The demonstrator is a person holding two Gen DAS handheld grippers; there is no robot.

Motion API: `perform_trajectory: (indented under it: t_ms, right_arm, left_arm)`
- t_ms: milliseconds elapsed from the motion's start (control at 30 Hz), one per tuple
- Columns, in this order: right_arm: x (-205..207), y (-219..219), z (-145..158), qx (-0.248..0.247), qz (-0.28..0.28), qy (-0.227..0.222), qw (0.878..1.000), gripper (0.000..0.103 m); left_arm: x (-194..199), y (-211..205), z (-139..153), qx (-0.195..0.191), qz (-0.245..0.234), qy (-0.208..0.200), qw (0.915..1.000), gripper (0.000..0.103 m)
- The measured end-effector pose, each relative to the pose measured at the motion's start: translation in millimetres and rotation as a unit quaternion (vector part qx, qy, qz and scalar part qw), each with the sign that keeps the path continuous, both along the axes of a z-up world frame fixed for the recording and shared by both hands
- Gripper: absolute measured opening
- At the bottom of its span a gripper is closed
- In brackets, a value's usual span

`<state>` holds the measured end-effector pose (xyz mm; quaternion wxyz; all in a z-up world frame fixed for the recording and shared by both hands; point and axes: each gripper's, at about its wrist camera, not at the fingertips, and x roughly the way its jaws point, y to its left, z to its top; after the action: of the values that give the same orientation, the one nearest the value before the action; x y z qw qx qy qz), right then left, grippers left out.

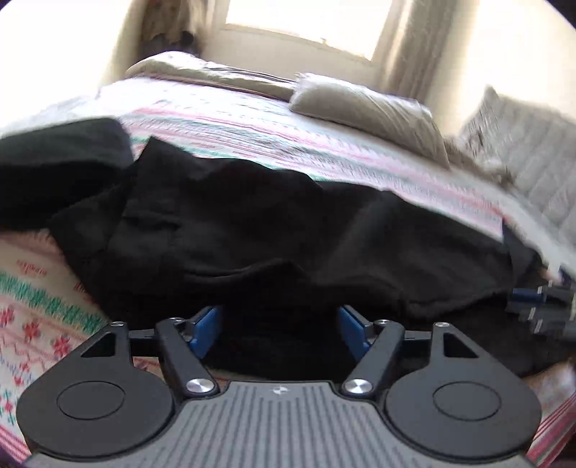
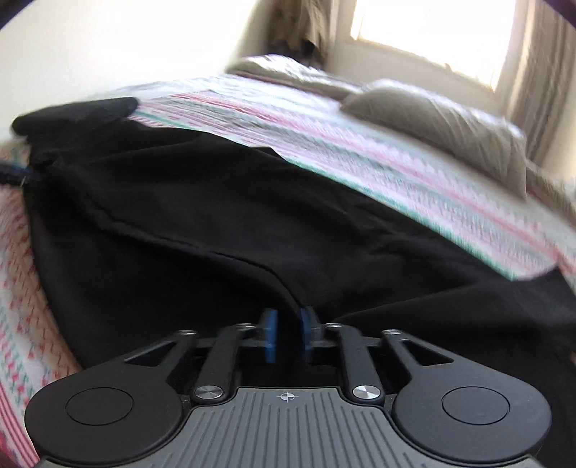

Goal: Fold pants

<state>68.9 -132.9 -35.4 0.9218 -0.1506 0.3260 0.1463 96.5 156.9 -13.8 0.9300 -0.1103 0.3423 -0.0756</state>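
Black pants [image 1: 252, 223] lie spread across a patterned bedspread [image 1: 234, 122]. In the left wrist view my left gripper [image 1: 280, 324] is open, its blue pads wide apart, with the black cloth lying over and between the fingertips. In the right wrist view my right gripper [image 2: 288, 334] is shut on a pinched ridge of the pants [image 2: 216, 223], and the cloth rises in a crease from the pads. The right gripper also shows at the right edge of the left wrist view [image 1: 540, 306]. The left gripper shows faintly at the left edge of the right wrist view [image 2: 18, 176].
Beige pillows [image 1: 367, 108] lie at the head of the bed under a bright window [image 1: 306, 25]. A grey quilted cushion [image 1: 522, 151] sits at the right. A dark bundle of cloth [image 1: 61, 158] lies at the far left of the bedspread.
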Motion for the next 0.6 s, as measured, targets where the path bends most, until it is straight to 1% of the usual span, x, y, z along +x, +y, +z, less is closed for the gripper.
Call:
perform_trajectory:
  t_ms: [67, 133, 233, 300, 367, 400, 433, 467, 533, 567, 600]
  right_arm:
    - [-9, 9, -3, -0.033, 0.006, -0.026, 0.999, 0.051]
    - [-15, 18, -5, -0.060, 0.017, -0.046, 0.997, 0.051]
    - [-20, 28, -7, -0.080, 0.033, -0.063, 0.994, 0.051]
    - [-20, 36, -9, -0.092, 0.040, -0.071, 0.992, 0.051]
    - [-18, 43, -12, -0.102, 0.046, -0.079, 0.991, 0.051]
    - [-17, 44, -12, -0.106, 0.050, -0.083, 0.990, 0.051]
    - [-15, 46, -13, -0.108, 0.054, -0.088, 0.989, 0.050]
    - [-14, 48, -13, -0.112, 0.059, -0.092, 0.988, 0.047]
    - [-10, 51, -16, -0.117, 0.068, -0.100, 0.986, 0.044]
    - [-9, 52, -17, -0.116, 0.075, -0.103, 0.985, 0.033]
    - [-7, 52, -18, -0.115, 0.081, -0.101, 0.985, 0.009]
  left_arm:
    - [1, 8, 0, -0.030, 0.027, 0.003, 0.9992, 0.086]
    - [-1, 14, 0, -0.052, 0.056, 0.007, 0.9971, 0.086]
    - [-1, 23, 0, -0.083, 0.088, -0.001, 0.9926, 0.085]
    - [4, 27, -3, -0.101, 0.116, 0.001, 0.9881, 0.085]
    - [7, 34, -8, -0.121, 0.144, 0.002, 0.9822, 0.078]
    - [9, 34, -9, -0.127, 0.159, 0.000, 0.9791, 0.073]
    - [12, 34, -9, -0.128, 0.172, -0.004, 0.9767, 0.065]
    - [13, 34, -8, -0.125, 0.187, -0.010, 0.9744, 0.059]
    - [15, 30, -3, -0.107, 0.212, -0.035, 0.9707, 0.032]
    - [15, 31, 2, -0.090, 0.219, -0.047, 0.9704, 0.031]
    - [13, 29, 6, -0.075, 0.225, -0.060, 0.9697, 0.030]
